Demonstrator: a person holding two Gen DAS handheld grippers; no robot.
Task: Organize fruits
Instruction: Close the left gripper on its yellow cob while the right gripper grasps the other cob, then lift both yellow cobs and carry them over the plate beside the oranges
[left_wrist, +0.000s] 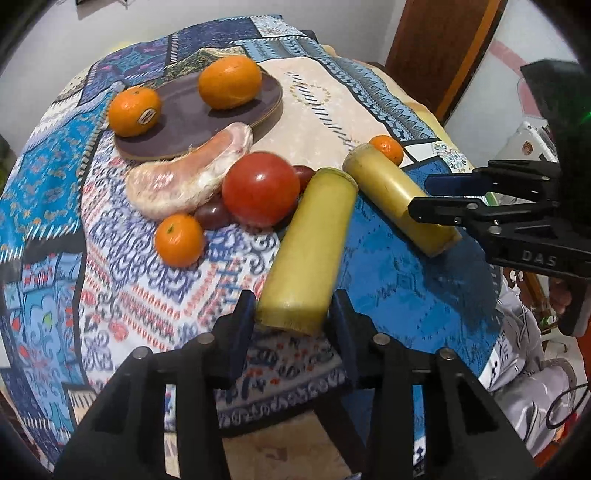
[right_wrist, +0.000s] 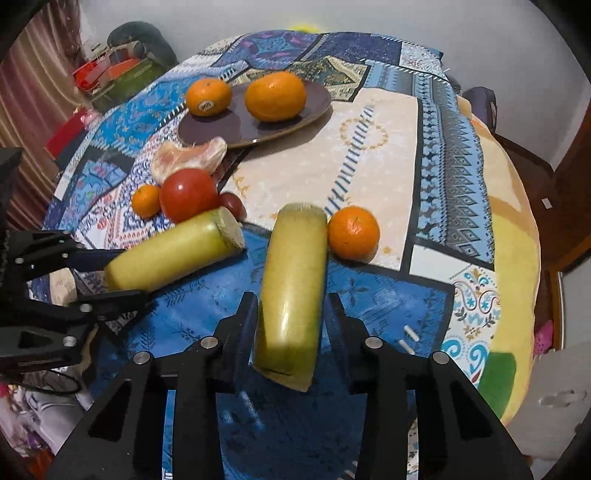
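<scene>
Two yellow-green cane pieces lie on the patterned tablecloth. My left gripper (left_wrist: 291, 310) is shut on the near end of the left cane piece (left_wrist: 310, 243), pads pressing both sides. My right gripper (right_wrist: 291, 310) is shut on the right cane piece (right_wrist: 295, 273), whose near end is lifted off the cloth. In the left wrist view the right gripper (left_wrist: 419, 197) holds its piece (left_wrist: 388, 184). A dark plate (left_wrist: 184, 122) at the back carries two oranges (left_wrist: 229, 82). Before it lie a pomelo segment (left_wrist: 184, 184), a red tomato (left_wrist: 260, 188) and a small mandarin (left_wrist: 179, 240).
Another mandarin (right_wrist: 353, 232) sits just right of the right cane piece. Small dark red fruits (left_wrist: 214, 214) hide beside the tomato. The round table's edge (right_wrist: 517, 295) curves on the right, with a wooden chair (right_wrist: 569, 206) beyond it. Red and green clutter (right_wrist: 114, 74) lies far left.
</scene>
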